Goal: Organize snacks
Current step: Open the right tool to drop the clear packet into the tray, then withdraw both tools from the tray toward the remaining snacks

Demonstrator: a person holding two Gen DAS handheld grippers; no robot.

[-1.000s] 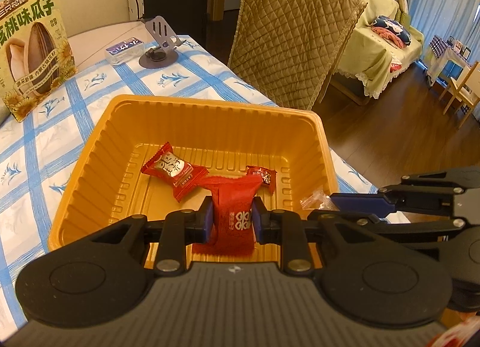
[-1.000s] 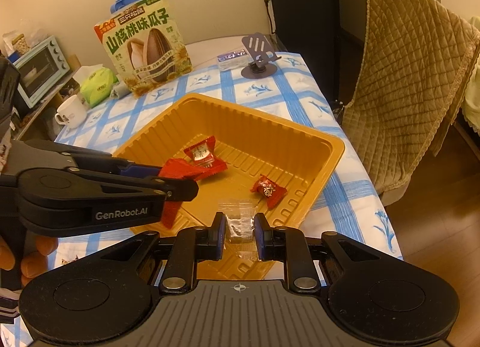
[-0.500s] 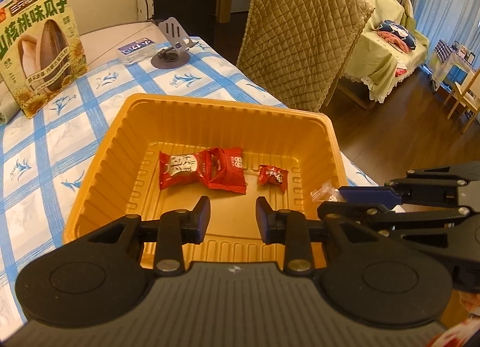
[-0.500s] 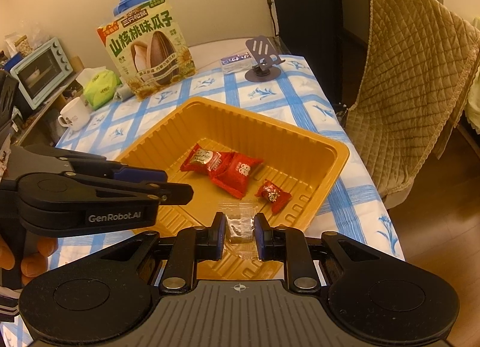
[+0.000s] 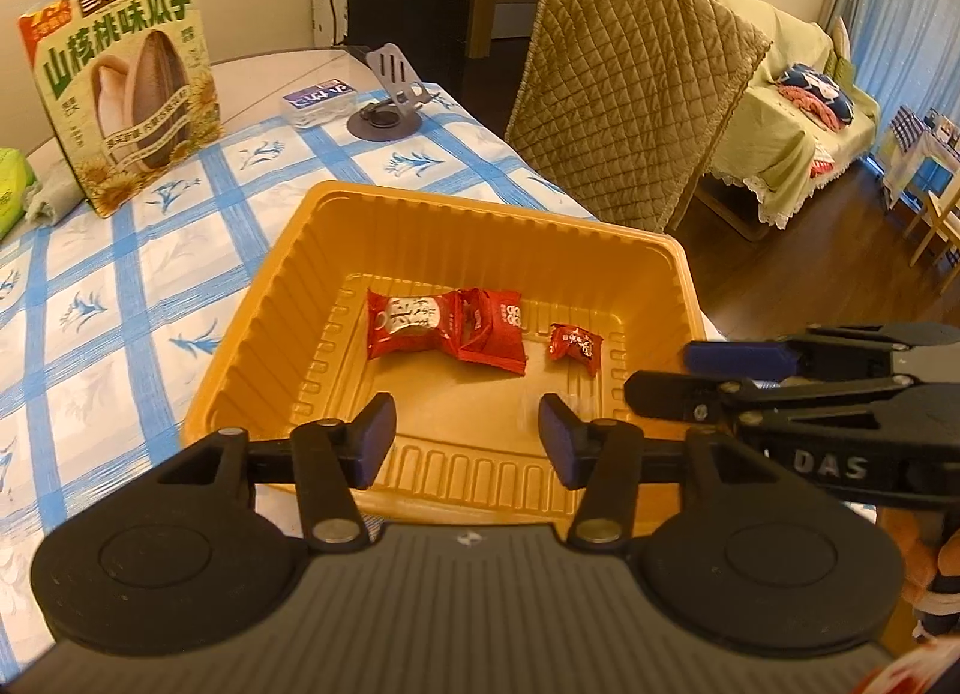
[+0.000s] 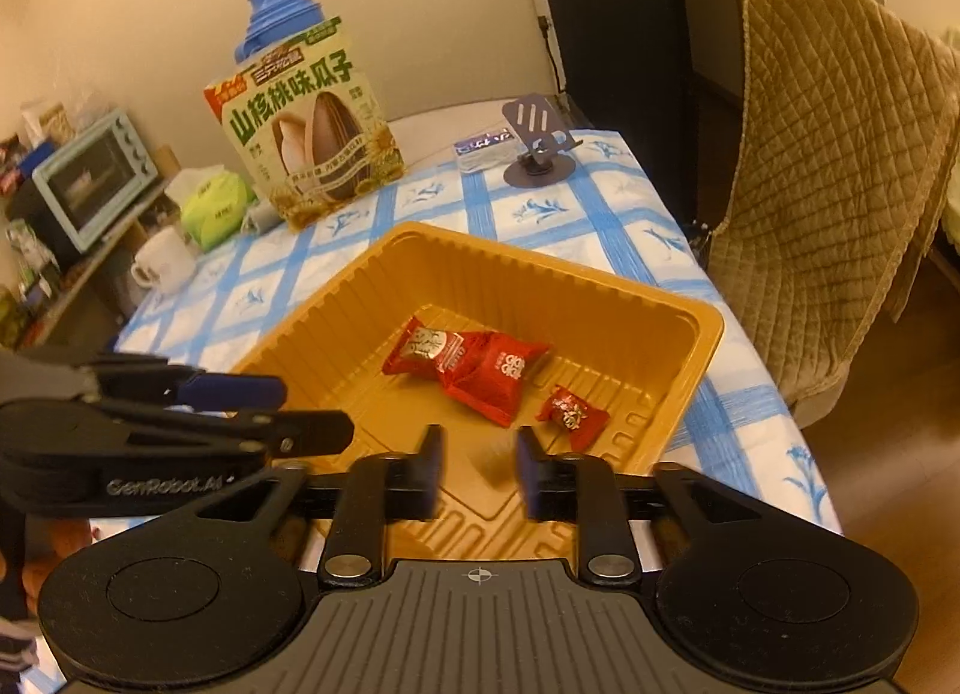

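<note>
Released since a second ago, the red packet lies mid-tray, and both grippers are opening, nothing clearly between them.

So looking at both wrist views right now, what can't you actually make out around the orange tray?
- Clear wrapper dropping between the opening right gripper: only a motion blur, right wrist view.
- Tray's near wall: partly covered by the opening, empty left gripper, left wrist view.
- Small red candy's print: too small, both views.
</note>
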